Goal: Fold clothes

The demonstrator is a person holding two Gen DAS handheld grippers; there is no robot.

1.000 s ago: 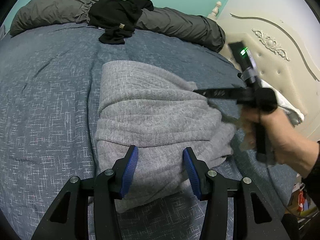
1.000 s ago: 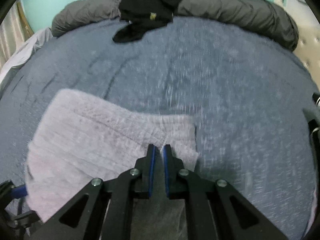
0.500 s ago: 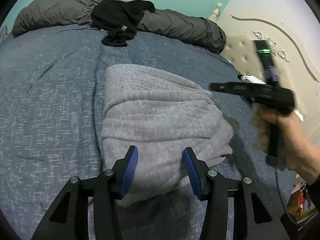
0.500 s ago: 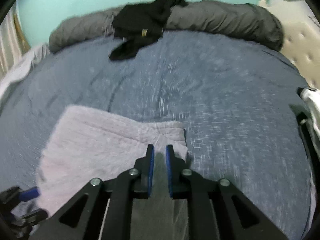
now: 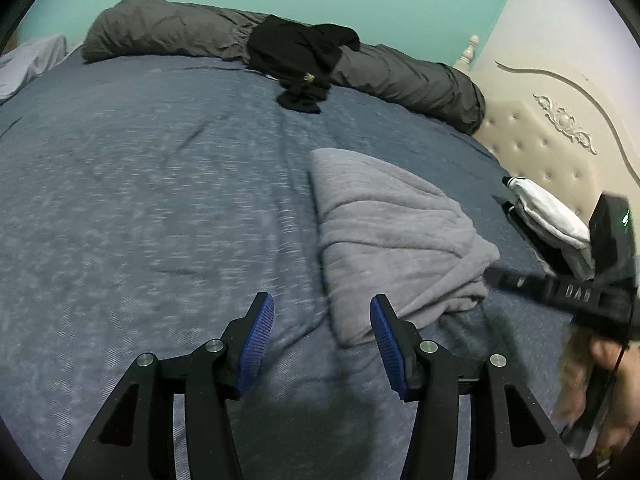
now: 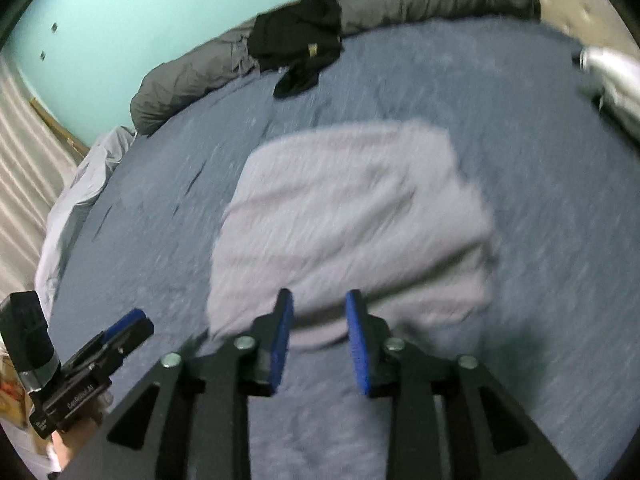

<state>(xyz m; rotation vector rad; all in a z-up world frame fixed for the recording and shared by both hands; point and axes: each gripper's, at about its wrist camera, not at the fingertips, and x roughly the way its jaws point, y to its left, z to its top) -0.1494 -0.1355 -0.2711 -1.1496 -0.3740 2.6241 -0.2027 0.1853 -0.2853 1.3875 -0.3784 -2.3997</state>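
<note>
While both wrist cameras look out over a bed (image 5: 140, 184) covered in a blue-grey spread, a folded grey sweater (image 5: 392, 236) lies flat near its middle, and neither tool touches it. The left tongs (image 5: 322, 340) are spread, with nothing between their blue pads; in their view the sweater sits ahead and to the right, its near corner just past the right pad. The right tongs (image 6: 320, 336) are also spread and empty, their jaws having just been opening, and the sweater (image 6: 352, 216) lies directly ahead of them, its near edge close to the tips. In the left view the sweater's long axis runs away from the camera toward the far side of the bed, where a rolled dark grey duvet (image 5: 176, 32) lies. A crumpled black garment (image 5: 304, 60) rests on that duvet, well apart from the sweater. Judging by this layout, the right tongs are better lined up with the sweater, while the black garment lies far ahead of both and is probably the next piece to fold. The right view is blurred.
</note>
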